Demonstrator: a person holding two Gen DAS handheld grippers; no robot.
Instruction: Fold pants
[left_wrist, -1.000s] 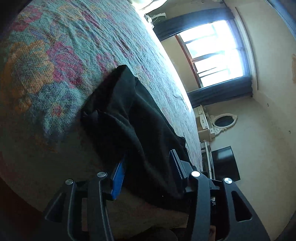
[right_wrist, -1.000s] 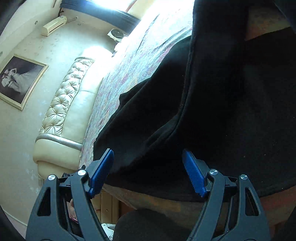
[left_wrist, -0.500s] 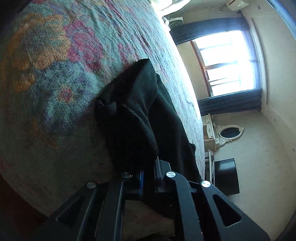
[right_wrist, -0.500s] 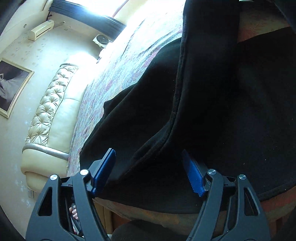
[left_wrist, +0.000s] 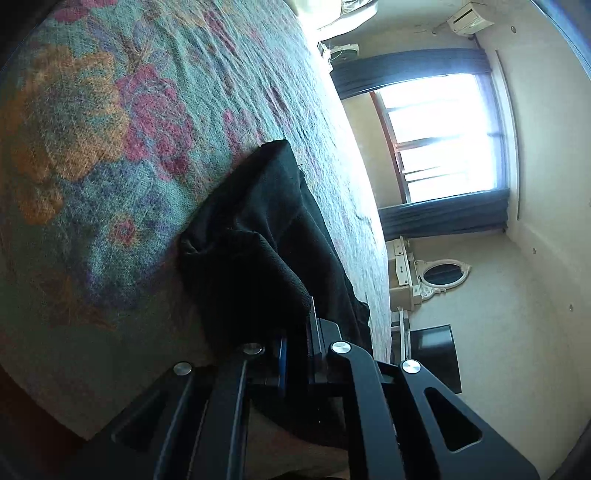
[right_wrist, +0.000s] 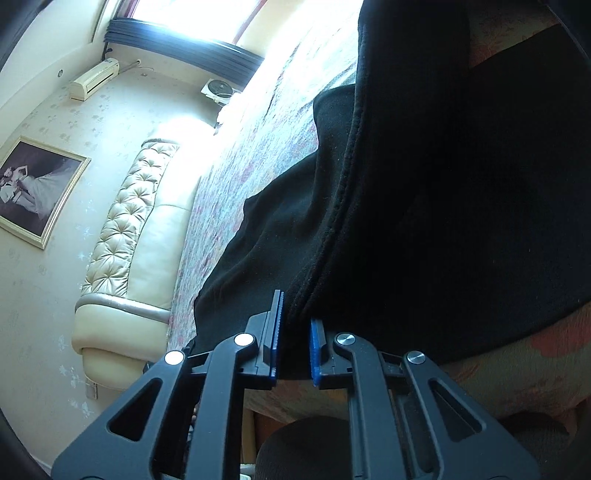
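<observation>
Black pants (left_wrist: 258, 229) lie bunched near the edge of a floral bedspread (left_wrist: 110, 129). In the left wrist view a narrow end of the cloth runs into my left gripper (left_wrist: 299, 332), which is shut on it, the blue pads almost hidden by fabric. In the right wrist view the pants (right_wrist: 443, 203) spread wide over the bedspread (right_wrist: 236, 177), with a stitched seam running down to my right gripper (right_wrist: 295, 321). Its jaws are closing, and the blue pads press on the hem edge of the pants at the bed's rim.
A bright window (left_wrist: 443, 136) with dark curtains stands beyond the bed. A tufted cream headboard (right_wrist: 125, 229) and a framed picture (right_wrist: 33, 188) are on the left wall. A dark screen (left_wrist: 436, 354) and an oval mirror (left_wrist: 441, 273) stand by the far wall.
Both grippers went from open to closed on the pants, the left first, the right just now. The right gripper moved a little closer to the hem.
</observation>
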